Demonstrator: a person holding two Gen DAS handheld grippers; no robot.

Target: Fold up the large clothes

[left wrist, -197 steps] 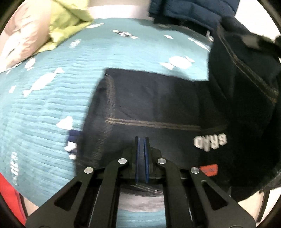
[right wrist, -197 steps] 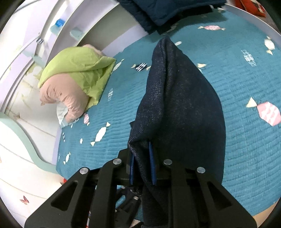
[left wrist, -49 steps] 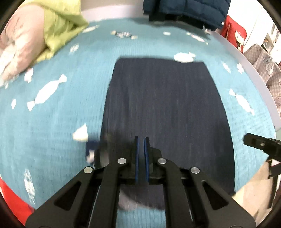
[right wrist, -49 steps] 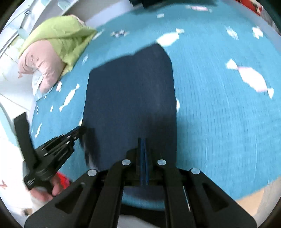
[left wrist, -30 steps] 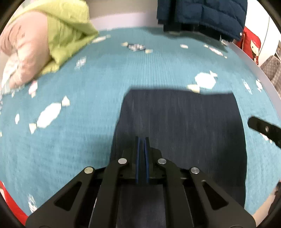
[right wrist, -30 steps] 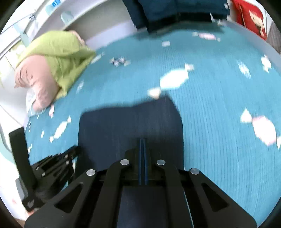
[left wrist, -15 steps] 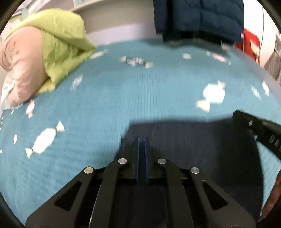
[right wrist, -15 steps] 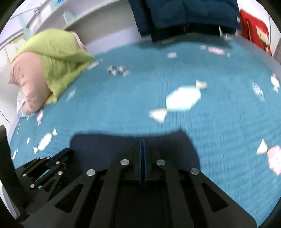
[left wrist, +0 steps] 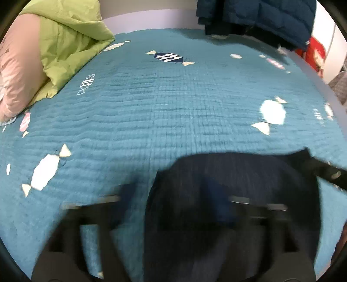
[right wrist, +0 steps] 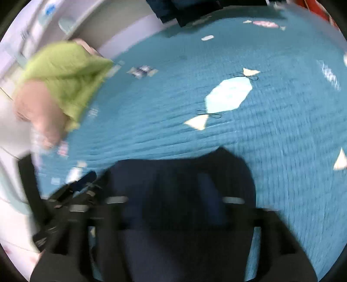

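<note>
The folded dark denim garment (left wrist: 234, 184) lies on the teal bedspread (left wrist: 162, 112) at the bottom of both views; it also shows in the right wrist view (right wrist: 180, 188). My left gripper (left wrist: 173, 201) is over its near edge, blurred by motion, with its jaws spread wide apart. My right gripper (right wrist: 175, 201) is likewise blurred and spread wide over the garment. Neither holds anything. The right gripper's finger (left wrist: 327, 173) shows at the right of the left wrist view. The left gripper (right wrist: 71, 195) shows at the left of the right wrist view.
A green and pink duvet (left wrist: 54, 50) is piled at the far left of the bed. A dark blue jacket (left wrist: 260, 15) hangs at the far end. A red item (left wrist: 314, 54) stands beyond the bed's right edge (left wrist: 321, 86).
Both grippers were shut half a second ago and are now spread open. Both have drawn back toward the near edge, so less of the garment shows.
</note>
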